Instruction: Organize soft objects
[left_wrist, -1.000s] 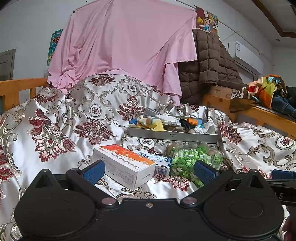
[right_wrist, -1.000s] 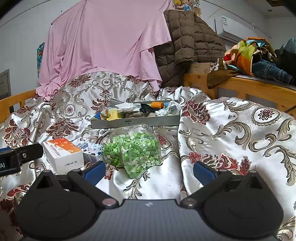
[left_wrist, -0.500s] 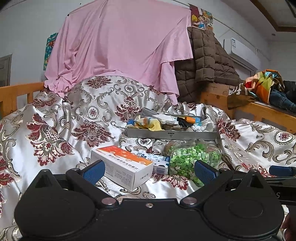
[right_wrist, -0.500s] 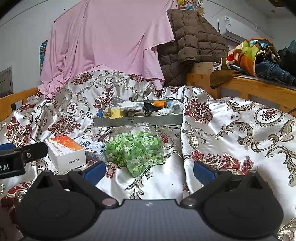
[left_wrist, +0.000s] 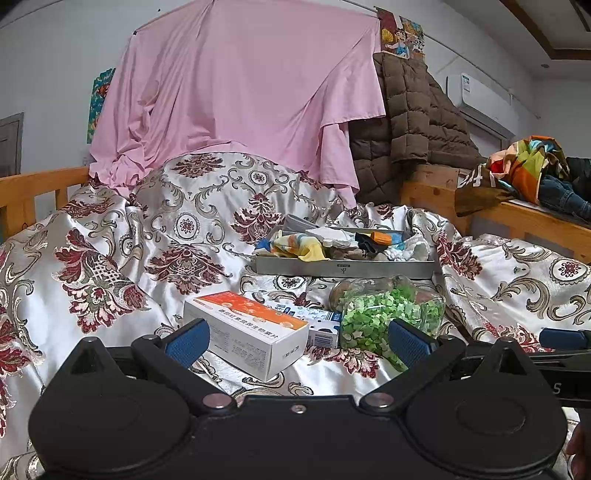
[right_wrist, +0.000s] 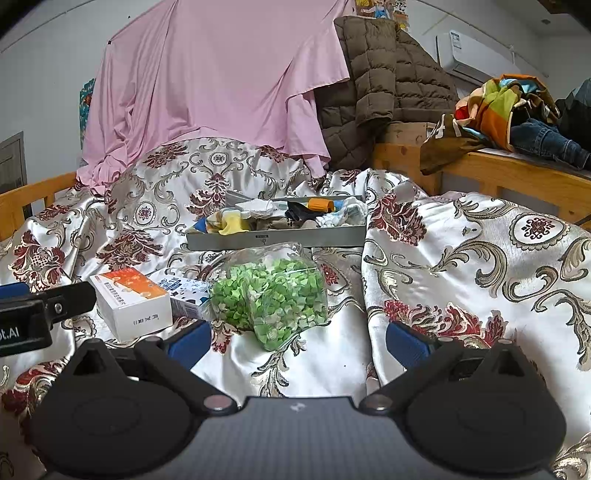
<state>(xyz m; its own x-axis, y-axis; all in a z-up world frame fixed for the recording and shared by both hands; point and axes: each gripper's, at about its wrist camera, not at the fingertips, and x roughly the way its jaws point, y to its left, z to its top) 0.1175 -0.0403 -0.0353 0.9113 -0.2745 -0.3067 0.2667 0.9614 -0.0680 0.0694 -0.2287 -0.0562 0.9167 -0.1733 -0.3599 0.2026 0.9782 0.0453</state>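
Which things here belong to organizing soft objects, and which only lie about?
Job: grey tray with small cloths; bag of green pieces.
Lying about: orange box, blue-white box, pink sheet, brown jacket.

Small blue-and-white box (left_wrist: 314, 320) is sitting mostly hidden behind the orange-and-white box (left_wrist: 246, 329) and the bag of green pieces (left_wrist: 384, 317); its print is too small to read. Orange-and-white box text is also reading too small. Grey tray (left_wrist: 343, 268) front wall is hiding the lower parts of the socks and cloths (left_wrist: 299, 246) piled inside, so individual items are blurring together. Right gripper (left_wrist: 565, 350) is showing only as a blue tip and black bar cut off at the left wrist view's right edge. Left gripper (right_wrist: 33, 314) is being cropped by the right wrist view's left edge, label partly cut off.
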